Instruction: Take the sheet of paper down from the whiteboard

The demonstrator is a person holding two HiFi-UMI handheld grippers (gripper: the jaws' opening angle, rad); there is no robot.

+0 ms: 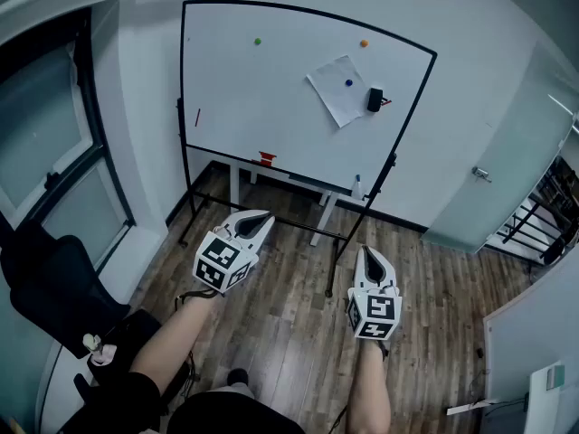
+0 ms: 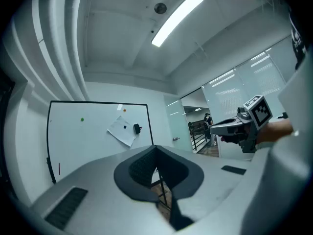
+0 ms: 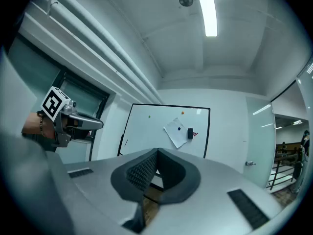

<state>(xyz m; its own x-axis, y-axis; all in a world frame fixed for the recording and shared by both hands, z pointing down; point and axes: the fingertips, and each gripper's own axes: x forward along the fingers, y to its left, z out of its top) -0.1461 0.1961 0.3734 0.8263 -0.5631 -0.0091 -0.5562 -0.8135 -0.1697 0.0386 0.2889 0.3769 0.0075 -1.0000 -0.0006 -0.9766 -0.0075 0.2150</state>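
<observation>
The left forearm (image 1: 172,337) and right forearm (image 1: 369,391) reach forward side by side, well apart, each carrying a gripper held level. The left gripper (image 1: 261,217) has its jaws pressed together with nothing between them. The right gripper (image 1: 369,253) (lower in the head view) is likewise closed and empty, each marker cube sitting nearest the wrist.

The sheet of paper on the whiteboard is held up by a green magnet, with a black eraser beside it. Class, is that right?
No. The head view shows a blue magnet on the sheet of paper; the green magnet sits apart on the bare whiteboard. The black eraser is beside the sheet.
</observation>
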